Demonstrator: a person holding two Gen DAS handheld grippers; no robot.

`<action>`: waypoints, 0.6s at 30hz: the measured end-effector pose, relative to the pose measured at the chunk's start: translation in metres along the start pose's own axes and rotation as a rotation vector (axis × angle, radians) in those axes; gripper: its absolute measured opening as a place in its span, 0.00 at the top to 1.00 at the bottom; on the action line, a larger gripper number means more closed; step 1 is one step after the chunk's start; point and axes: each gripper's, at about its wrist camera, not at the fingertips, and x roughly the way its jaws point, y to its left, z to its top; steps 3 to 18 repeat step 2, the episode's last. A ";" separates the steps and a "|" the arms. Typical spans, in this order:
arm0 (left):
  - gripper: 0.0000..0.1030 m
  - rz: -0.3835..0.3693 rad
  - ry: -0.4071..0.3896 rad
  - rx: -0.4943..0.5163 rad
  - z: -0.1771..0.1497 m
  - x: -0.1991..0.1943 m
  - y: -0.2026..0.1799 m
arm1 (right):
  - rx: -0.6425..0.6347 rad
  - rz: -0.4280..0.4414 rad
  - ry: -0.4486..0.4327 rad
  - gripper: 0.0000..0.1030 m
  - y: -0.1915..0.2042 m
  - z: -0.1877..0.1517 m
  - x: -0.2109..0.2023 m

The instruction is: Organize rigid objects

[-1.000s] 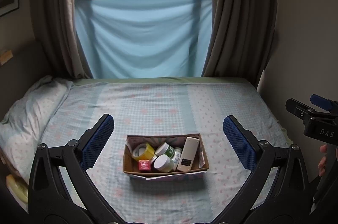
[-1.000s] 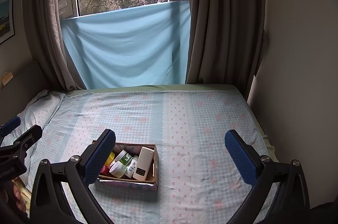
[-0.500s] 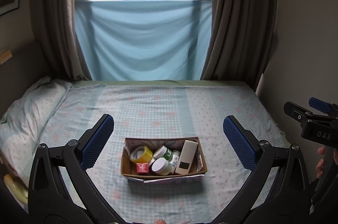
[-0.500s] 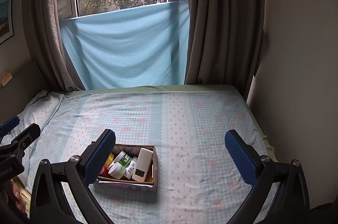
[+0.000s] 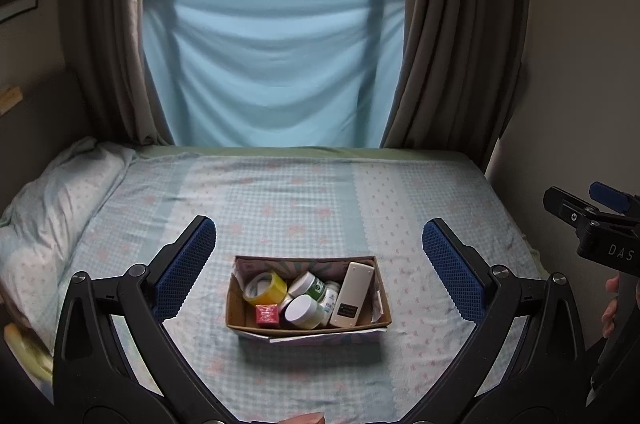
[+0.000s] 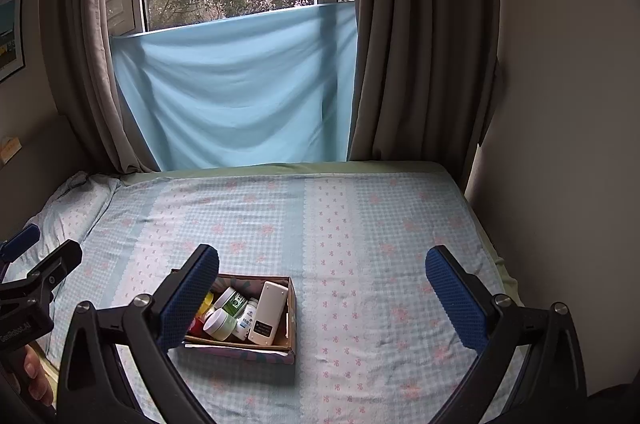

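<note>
A brown cardboard box (image 5: 236,304) sits on the bed near its front edge. In it lie a white remote (image 5: 352,294), a yellow tape roll (image 5: 266,287), a small red box (image 5: 267,315), a white jar (image 5: 305,311) and a green-labelled jar (image 5: 310,284). My left gripper (image 5: 316,264) is open and empty, held above and short of the box. My right gripper (image 6: 324,288) is open and empty, to the right of the box (image 6: 291,320); its left finger hides the box's left side. The remote (image 6: 269,312) shows there too.
The bed (image 5: 300,192) has a checked blue sheet with a pillow (image 5: 52,208) at the left. Curtains (image 5: 452,44) and a blue cloth (image 5: 272,72) hang at the far edge. A wall (image 6: 568,144) runs along the right side. The other gripper's body (image 5: 600,236) shows at the right.
The left wrist view has tilted slightly, so the box sits a bit higher in frame. Both grippers stay open and empty. The box contents have not moved.
</note>
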 end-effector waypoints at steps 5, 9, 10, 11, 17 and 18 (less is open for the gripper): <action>0.00 0.001 0.001 -0.002 0.000 0.001 0.002 | 0.001 -0.001 0.000 0.00 0.000 0.000 0.001; 0.00 0.001 0.001 -0.002 0.000 0.001 0.002 | 0.001 -0.001 0.000 0.00 0.000 0.000 0.001; 0.00 0.001 0.001 -0.002 0.000 0.001 0.002 | 0.001 -0.001 0.000 0.00 0.000 0.000 0.001; 0.00 0.001 0.001 -0.002 0.000 0.001 0.002 | 0.001 -0.001 0.000 0.00 0.000 0.000 0.001; 0.00 0.001 0.001 -0.002 0.000 0.001 0.002 | 0.001 -0.001 0.000 0.00 0.000 0.000 0.001; 0.00 0.001 0.001 -0.002 0.000 0.001 0.002 | 0.001 -0.001 0.000 0.00 0.000 0.000 0.001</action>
